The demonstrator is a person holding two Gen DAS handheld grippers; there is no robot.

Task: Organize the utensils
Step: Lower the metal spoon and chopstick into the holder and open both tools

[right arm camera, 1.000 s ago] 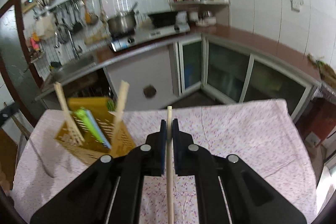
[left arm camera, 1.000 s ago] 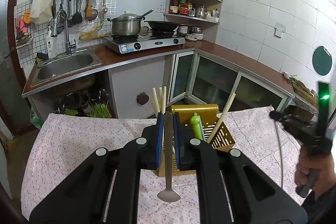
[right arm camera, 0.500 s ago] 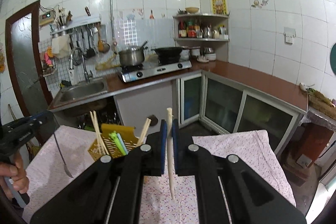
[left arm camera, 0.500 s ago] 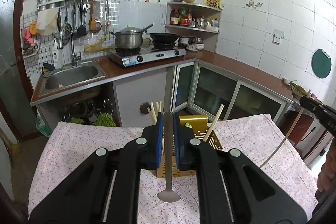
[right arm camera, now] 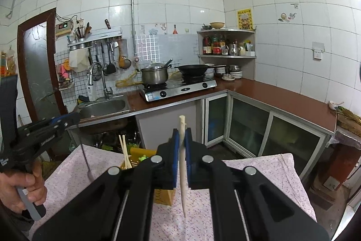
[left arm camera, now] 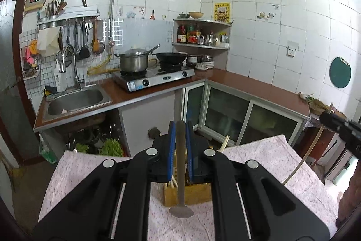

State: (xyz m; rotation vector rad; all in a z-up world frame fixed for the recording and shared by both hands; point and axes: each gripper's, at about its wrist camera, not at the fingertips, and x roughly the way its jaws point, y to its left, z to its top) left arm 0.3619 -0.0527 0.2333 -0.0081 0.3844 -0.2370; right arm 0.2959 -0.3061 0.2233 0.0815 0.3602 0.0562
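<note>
My left gripper (left arm camera: 180,139) is shut on a metal spoon (left arm camera: 180,173) that hangs bowl-down above the table. Behind it stands the yellow utensil holder (left arm camera: 196,192), mostly hidden by my fingers, with chopsticks (left arm camera: 224,143) sticking out. My right gripper (right arm camera: 182,143) is shut on a pale chopstick (right arm camera: 183,173) held upright. The holder (right arm camera: 163,195) sits below and left of it, with chopsticks (right arm camera: 125,153) and a green utensil inside. The left gripper also shows in the right wrist view (right arm camera: 67,120), and the right gripper (left arm camera: 327,118) in the left wrist view.
The table wears a pink floral cloth (left arm camera: 259,155). Behind it runs a brown counter (left arm camera: 248,83) with a sink (left arm camera: 74,101), a stove (left arm camera: 155,78) carrying a pot and a wok, and glass-door cabinets (left arm camera: 225,114). Vegetables (left arm camera: 110,147) lie on the floor.
Both grippers have risen and tilted up, each keeping its utensil. The holder now sits lower in both views and is largely hidden behind the fingers.
</note>
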